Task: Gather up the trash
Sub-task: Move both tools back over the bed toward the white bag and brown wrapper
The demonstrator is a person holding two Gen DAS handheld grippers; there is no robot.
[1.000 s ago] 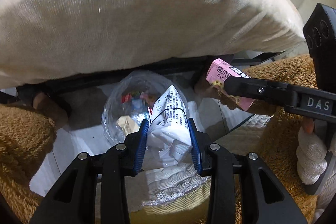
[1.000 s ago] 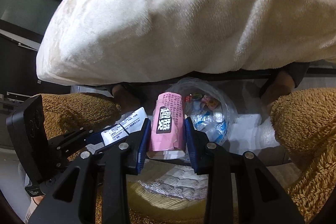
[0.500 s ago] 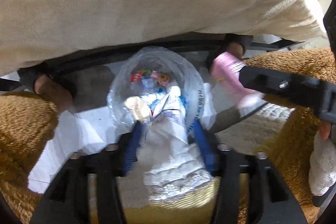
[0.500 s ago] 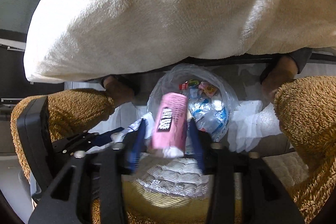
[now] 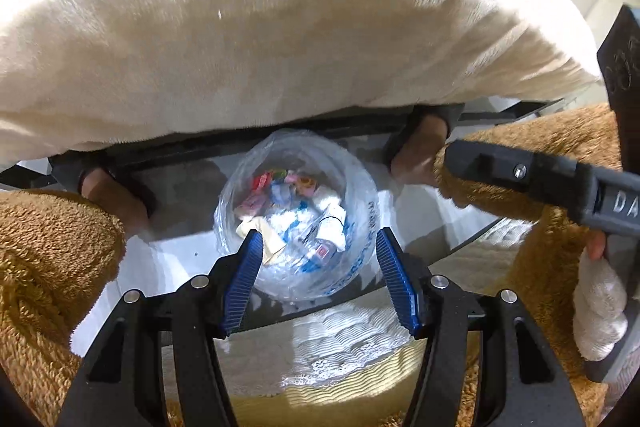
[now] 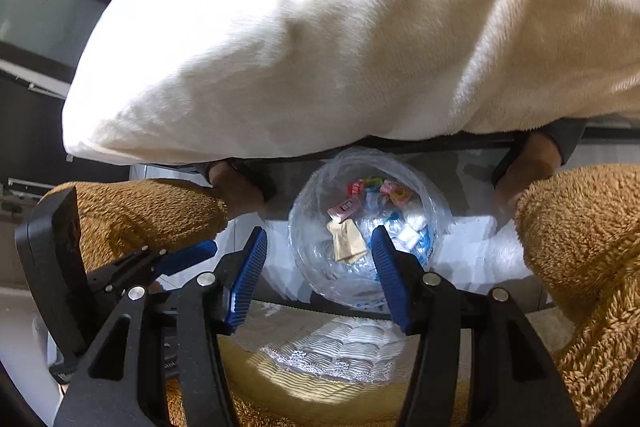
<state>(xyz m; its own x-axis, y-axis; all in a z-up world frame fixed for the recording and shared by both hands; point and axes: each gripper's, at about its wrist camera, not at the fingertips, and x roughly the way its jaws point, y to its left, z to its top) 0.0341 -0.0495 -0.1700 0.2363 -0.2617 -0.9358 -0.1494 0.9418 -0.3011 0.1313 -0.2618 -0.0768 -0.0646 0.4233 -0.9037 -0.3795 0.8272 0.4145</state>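
Observation:
A clear plastic trash bag (image 5: 362, 203) stands open on the floor below me, holding several wrappers; it also shows in the right wrist view (image 6: 434, 211). A white wrapper (image 5: 334, 223) and a pink packet (image 6: 344, 207) lie inside it. My left gripper (image 5: 318, 277) is open and empty above the bag's near rim. My right gripper (image 6: 318, 275) is open and empty above the bag too. The right gripper's body (image 5: 560, 183) shows at the right of the left wrist view, and the left gripper (image 6: 120, 267) at the left of the right wrist view.
A cream fleece blanket (image 5: 280, 47) hangs over the top of both views. Brown fuzzy trouser legs (image 6: 580, 247) and slippered feet (image 5: 116, 195) flank the bag. A yellow cushion edge with white lace (image 6: 332, 351) lies just under the grippers.
Both grippers have opened. The white wrapper has dropped from the left one and the pink packet from the right one into the bag. Both grippers have moved over the bag.

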